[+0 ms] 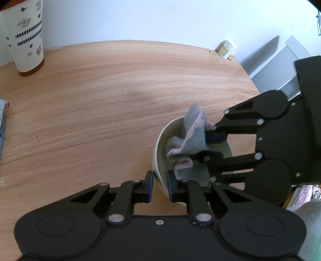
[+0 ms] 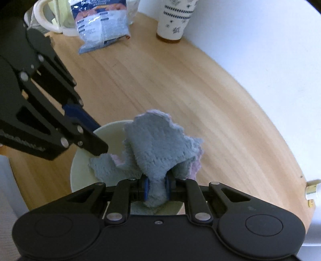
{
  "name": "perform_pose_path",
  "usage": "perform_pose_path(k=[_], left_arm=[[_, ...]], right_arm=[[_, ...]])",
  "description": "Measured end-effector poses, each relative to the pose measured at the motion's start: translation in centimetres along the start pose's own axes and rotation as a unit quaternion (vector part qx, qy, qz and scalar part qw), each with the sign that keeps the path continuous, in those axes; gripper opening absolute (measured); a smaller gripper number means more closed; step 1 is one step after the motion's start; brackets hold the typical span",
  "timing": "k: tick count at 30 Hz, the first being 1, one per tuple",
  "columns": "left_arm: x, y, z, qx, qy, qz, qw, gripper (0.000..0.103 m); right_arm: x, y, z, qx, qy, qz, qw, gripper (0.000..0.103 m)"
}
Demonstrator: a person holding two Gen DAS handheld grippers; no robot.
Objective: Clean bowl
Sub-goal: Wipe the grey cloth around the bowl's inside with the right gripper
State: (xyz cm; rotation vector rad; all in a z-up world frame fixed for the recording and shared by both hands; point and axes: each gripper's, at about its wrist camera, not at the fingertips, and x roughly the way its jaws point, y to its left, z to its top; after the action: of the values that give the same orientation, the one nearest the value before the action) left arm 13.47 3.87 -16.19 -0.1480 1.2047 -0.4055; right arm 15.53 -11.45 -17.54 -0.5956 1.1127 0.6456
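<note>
A cream bowl (image 1: 158, 152) stands on the wooden table near its right edge; it also shows in the right wrist view (image 2: 80, 170). My left gripper (image 1: 160, 185) is shut on the bowl's near rim, one finger outside and one inside. My right gripper (image 2: 156, 189) is shut on a grey-blue and pink cloth (image 2: 158, 144) and holds it inside the bowl. In the left wrist view the cloth (image 1: 192, 136) bunches up over the bowl, with the right gripper (image 1: 206, 146) coming in from the right.
A tall white floral cup (image 1: 26, 38) stands at the table's back left, also in the right wrist view (image 2: 173, 20). A small white jar (image 1: 226, 49) sits by the wall. A blue snack bag (image 2: 102, 24) and a white kettle (image 2: 52, 18) stand at the far end.
</note>
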Motion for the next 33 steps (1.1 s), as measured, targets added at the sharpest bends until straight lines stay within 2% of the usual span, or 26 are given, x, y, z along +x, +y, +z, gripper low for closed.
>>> perform_pose_path(k=[7,16,25,33], left_arm=[[0.4,0.0,0.3,-0.004,0.006,0.008,0.9999,0.013],[1.1,-0.3,0.5,-0.006,0.006,0.024,0.9997,0.013],[1.3,-0.4,0.6,-0.009,0.007,0.024,0.9997,0.014],[1.1,-0.3,0.4,-0.017,0.009,0.019,0.9996,0.013]], right_arm=[[0.3,-0.5,0.0,0.013,0.016,0.038,0.999,0.018],[-3.9,-2.3,-0.2,0.027,0.033,0.049,0.998,0.019],[-1.8,-0.6,-1.3,-0.003,0.065,0.059,0.996,0.018],[0.3,0.5,-1.3,-0.005,0.073,0.067,0.995,0.018]])
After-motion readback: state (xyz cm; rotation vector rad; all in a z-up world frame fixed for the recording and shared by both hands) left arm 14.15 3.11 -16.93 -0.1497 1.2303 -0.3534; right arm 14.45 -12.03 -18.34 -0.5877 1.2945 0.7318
